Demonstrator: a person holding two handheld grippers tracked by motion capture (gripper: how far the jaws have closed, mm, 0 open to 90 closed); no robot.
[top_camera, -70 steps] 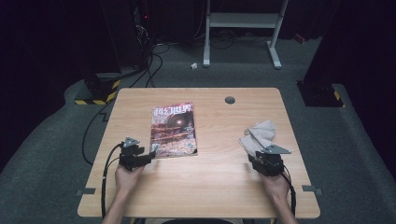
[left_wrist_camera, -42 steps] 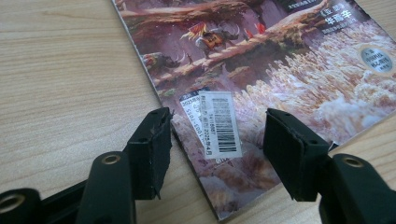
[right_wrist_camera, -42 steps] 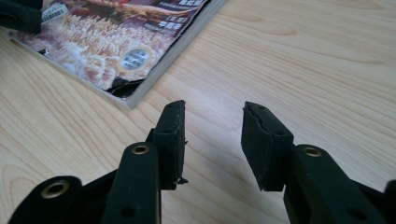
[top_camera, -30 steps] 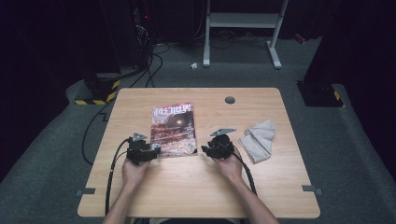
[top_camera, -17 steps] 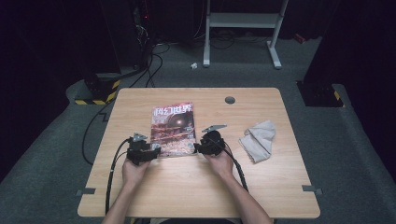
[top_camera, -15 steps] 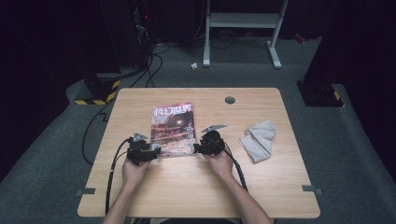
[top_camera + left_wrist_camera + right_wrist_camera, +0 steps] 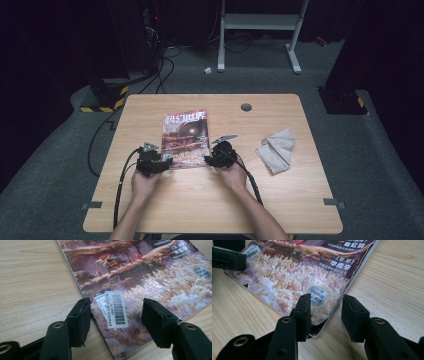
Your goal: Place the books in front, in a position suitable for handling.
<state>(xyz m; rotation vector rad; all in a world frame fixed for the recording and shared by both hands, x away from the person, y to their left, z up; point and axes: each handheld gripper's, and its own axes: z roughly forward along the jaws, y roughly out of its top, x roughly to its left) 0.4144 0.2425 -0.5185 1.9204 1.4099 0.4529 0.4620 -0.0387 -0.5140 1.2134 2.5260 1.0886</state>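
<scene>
the magazine (image 7: 185,138) lies flat on the wooden table (image 7: 210,210), cover up, and everything else sits around it. in the high view the left gripper (image 7: 162,161) is at the magazine's near left corner and the right gripper (image 7: 209,160) at its near right corner, each held in a hand coming up from the table's near edge. a crumpled grey cloth (image 7: 276,150) lies well to the right of the magazine, apart from both grippers, and a small round grommet (image 7: 246,107) sits beyond the magazine's far right corner.

the high view is too coarse to show the jaws. the left gripper view does: its jaws stand apart, straddling the corner with the white barcode label (image 7: 115,310), one pad at the magazine's edge, the other over the cover; whether they touch the paper is hard to tell, and nothing is clamped. the right gripper view shows its jaws parted too, having just closed a little, astride the other near corner beside a round silver sticker (image 7: 316,296), where the cover edge curls up slightly. that view also catches the left gripper's jaw at the far corner.
</scene>
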